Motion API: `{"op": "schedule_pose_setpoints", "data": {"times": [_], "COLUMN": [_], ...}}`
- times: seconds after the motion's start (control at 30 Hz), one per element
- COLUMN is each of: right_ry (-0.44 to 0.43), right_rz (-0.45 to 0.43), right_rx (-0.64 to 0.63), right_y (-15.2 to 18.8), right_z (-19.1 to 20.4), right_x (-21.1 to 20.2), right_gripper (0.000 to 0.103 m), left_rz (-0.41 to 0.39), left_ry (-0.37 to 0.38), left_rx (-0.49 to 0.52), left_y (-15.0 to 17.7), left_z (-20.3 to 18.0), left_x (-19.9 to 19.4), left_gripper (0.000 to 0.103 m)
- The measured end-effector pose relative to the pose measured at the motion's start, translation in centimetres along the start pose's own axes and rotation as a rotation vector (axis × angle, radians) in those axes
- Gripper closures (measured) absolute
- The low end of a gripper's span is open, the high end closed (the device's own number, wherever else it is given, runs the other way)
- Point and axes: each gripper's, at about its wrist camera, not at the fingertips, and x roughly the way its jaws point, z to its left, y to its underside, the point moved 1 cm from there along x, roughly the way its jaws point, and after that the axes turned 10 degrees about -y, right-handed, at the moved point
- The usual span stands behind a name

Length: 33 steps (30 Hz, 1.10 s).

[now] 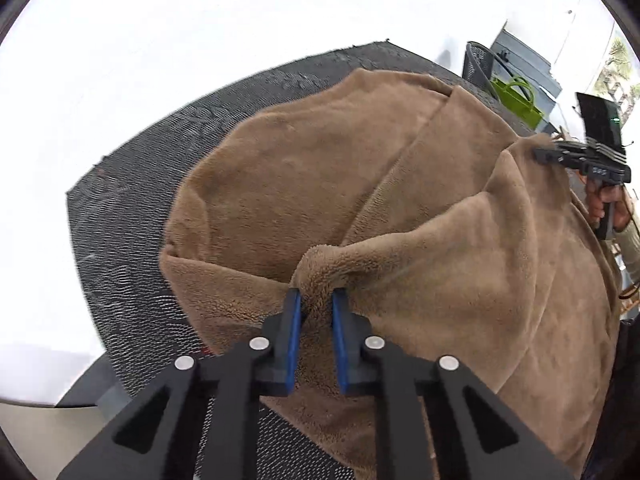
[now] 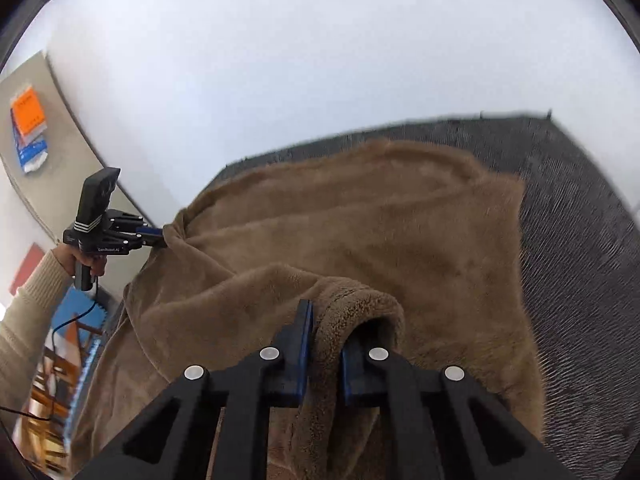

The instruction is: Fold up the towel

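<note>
A fluffy brown towel [image 1: 400,184] lies half on a dark mesh table [image 1: 132,208] and is lifted at its near edge. My left gripper [image 1: 317,300] is shut on a bunched corner of it, blue pads pressing the cloth. In the left wrist view the right gripper [image 1: 538,155] holds the other corner at the far right. In the right wrist view my right gripper [image 2: 326,320] is shut on a rolled edge of the towel [image 2: 380,220], and the left gripper [image 2: 158,236] pinches the far left corner. The cloth sags between the two corners.
The dark mesh table [image 2: 580,240] ends against a white wall. A green bag [image 1: 516,98] and a black mesh bin [image 1: 478,60] stand beyond the table's right end. A hand [image 2: 86,262] and beige sleeve hold the left gripper. Orange and blue papers [image 2: 28,120] hang at left.
</note>
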Motion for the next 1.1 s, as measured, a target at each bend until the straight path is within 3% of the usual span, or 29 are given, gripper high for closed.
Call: {"op": "schedule_pose_setpoints", "data": {"times": [0.3,0.47,0.57,0.7,0.77,0.9,1.0,1.03,1.07,1.1], "right_ry": [0.094,0.126,0.149,0.182,0.187,0.216,0.249,0.275,0.300,0.314], "right_rz": [-0.110,-0.117,-0.075,0.033,0.087,0.103,0.109,0.101,0.091,0.068], "right_rx": [-0.111,-0.089,-0.076,-0.080,-0.081,-0.108,-0.138,-0.150,-0.161,-0.167], "right_y": [-2.9,-5.1,-5.9,-5.8,-5.3,-4.6,-4.2,-4.1,-4.1,-4.0], "right_z": [2.3,0.6,-1.1,-2.9,-3.3,-3.2,-2.7,-2.5,-2.3,-2.2], "right_x": [-1.4,0.8,3.6,7.3,8.4,8.2,7.8,7.6,7.3,6.7], "right_gripper": [0.090,0.090,0.090,0.089,0.089,0.087,0.078,0.066,0.040,0.028], "left_rz": [-0.147,-0.100,-0.053,0.055,0.062,0.020,-0.025,-0.037,-0.049,-0.061], "left_ry": [-0.070,-0.141,-0.185,-0.276,-0.296,-0.297,-0.303,-0.311,-0.319,-0.327], "left_rx": [-0.178,-0.156,-0.158,-0.104,-0.075,-0.099,-0.135,-0.148,-0.161,-0.174], "left_y": [-2.1,-2.5,-2.1,-1.0,-0.6,-0.3,-0.5,-0.6,-0.7,-0.8], "left_z": [4.0,3.6,3.7,3.3,2.9,3.7,4.6,5.0,5.3,5.6], "left_x": [-3.3,-1.3,0.6,3.6,4.0,2.2,0.4,-0.2,-0.8,-1.3], "left_gripper": [0.087,0.087,0.087,0.062,0.057,0.047,0.040,0.037,0.036,0.033]}}
